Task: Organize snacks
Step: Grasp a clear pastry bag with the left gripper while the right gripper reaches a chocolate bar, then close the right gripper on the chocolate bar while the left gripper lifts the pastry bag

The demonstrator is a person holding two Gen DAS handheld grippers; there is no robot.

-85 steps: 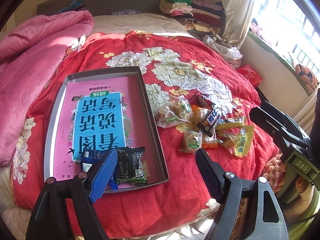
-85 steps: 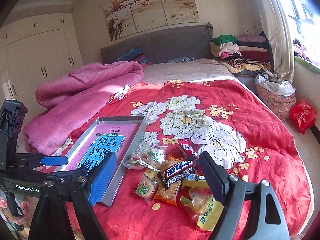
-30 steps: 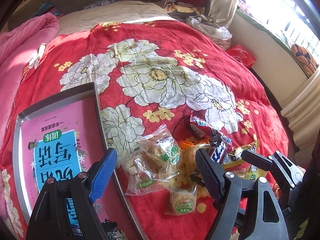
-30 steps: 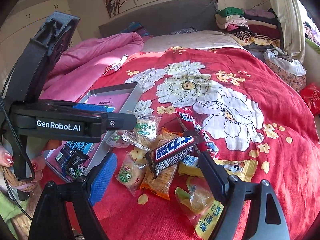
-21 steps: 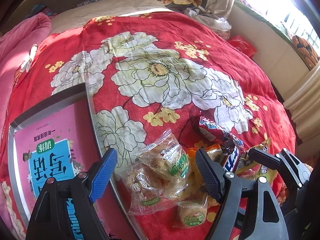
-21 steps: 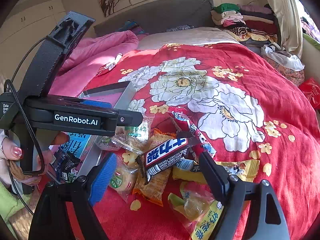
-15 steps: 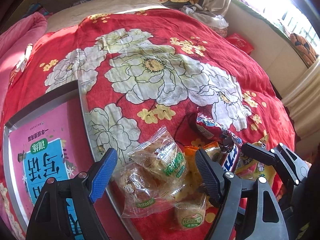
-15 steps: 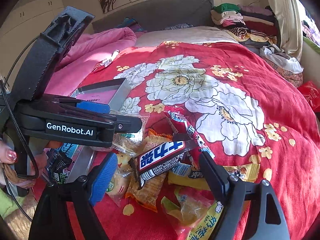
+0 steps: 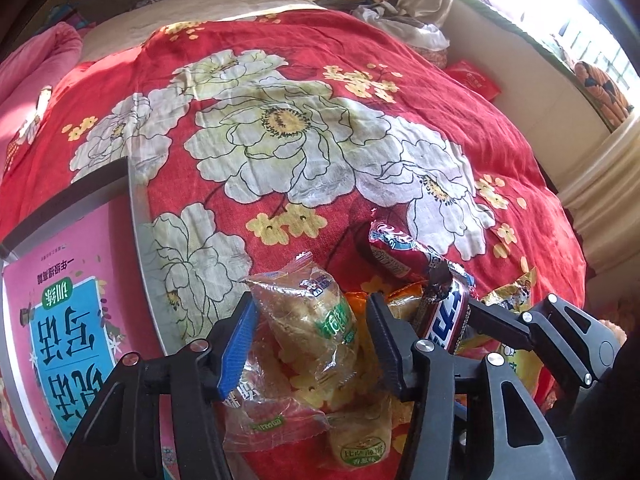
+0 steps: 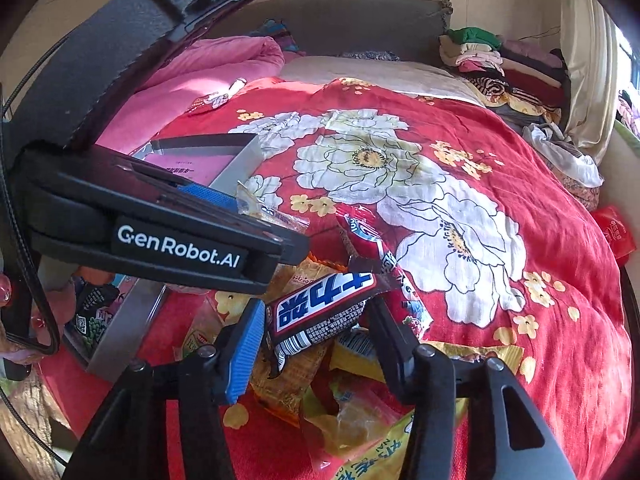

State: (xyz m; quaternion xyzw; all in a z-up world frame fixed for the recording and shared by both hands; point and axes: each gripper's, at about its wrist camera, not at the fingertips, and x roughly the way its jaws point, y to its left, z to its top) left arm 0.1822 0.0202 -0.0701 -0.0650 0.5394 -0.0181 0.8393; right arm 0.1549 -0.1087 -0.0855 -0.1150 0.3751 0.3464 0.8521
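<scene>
A: Left gripper (image 9: 310, 336): jaws closing round the clear pastry bag (image 9: 308, 316). The blue pad meets the wrapper's left edge; the black pad looks just short of its right side, so no firm pinch yet. Right gripper (image 10: 314, 336): jaws closing on the dark chocolate bar (image 10: 320, 308), both pads at or very near its ends.

B: Where do the items sit?

A: Both top the snack pile (image 10: 352, 408) at the near edge of the red floral bedspread (image 9: 320, 140). The grey tray (image 9: 138, 216), floored by a pink book (image 9: 60, 280), lies just left of the pile.

B: How to finish the step well?

A: Probably pinch the pastry itself, not loose film, which may slip. Let each grip settle before lifting, and lift straight up so neighbouring packets stay behind.
</scene>
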